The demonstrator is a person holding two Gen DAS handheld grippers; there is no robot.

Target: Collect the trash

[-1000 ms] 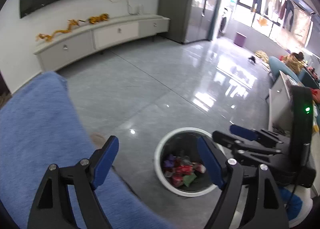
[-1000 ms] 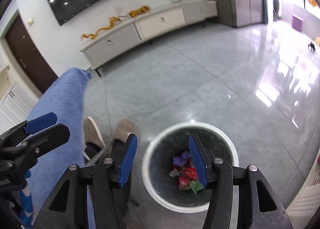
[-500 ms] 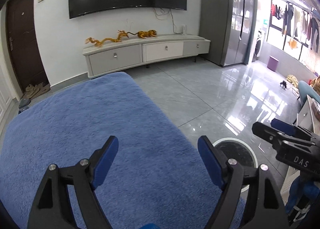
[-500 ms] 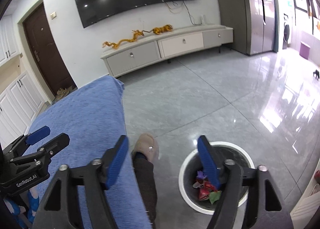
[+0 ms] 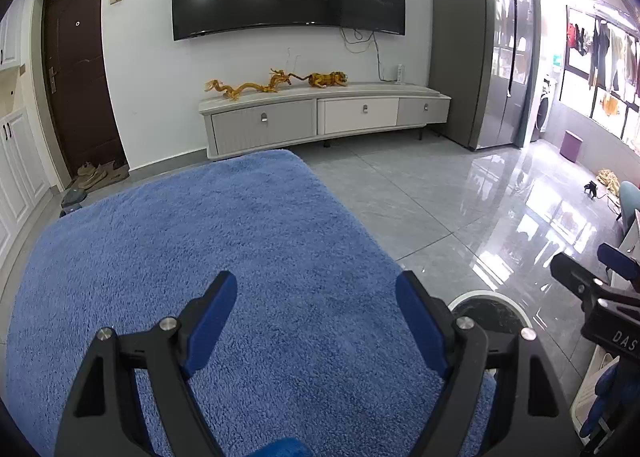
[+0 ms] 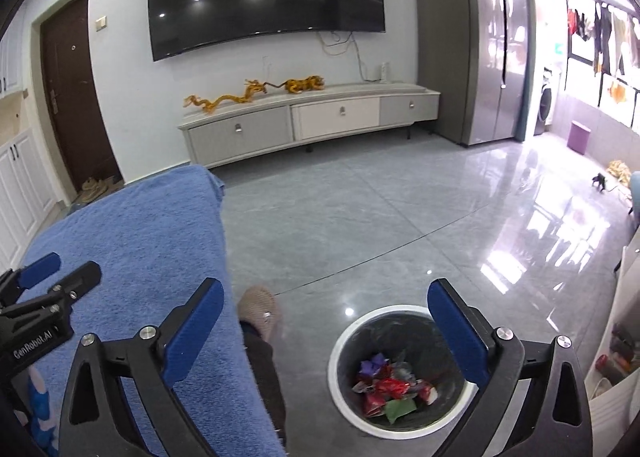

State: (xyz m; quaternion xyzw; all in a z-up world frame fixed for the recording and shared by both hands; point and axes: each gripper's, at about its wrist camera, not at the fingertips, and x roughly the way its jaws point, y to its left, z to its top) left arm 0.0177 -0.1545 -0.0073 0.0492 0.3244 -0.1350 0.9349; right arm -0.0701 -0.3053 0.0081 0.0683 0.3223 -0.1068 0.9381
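Grey floor tiles [image 6: 360,225] stretch bare toward the TV cabinet [image 6: 312,117], leaving ample room. Beside the blue-covered bench [image 5: 224,257] stands the bin [image 6: 348,341], wrappers [image 6: 392,389] already inside (likely parked there for short drops). Left claw [image 5: 316,321] hangs spread and empty over the blue edge; right claw [image 6: 324,325] is opening, nothing between its jaws.

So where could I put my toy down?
The blue blanket is bare all over. The grey floor between the TV cabinet and the bin is bare too. The bin holds wrappers.
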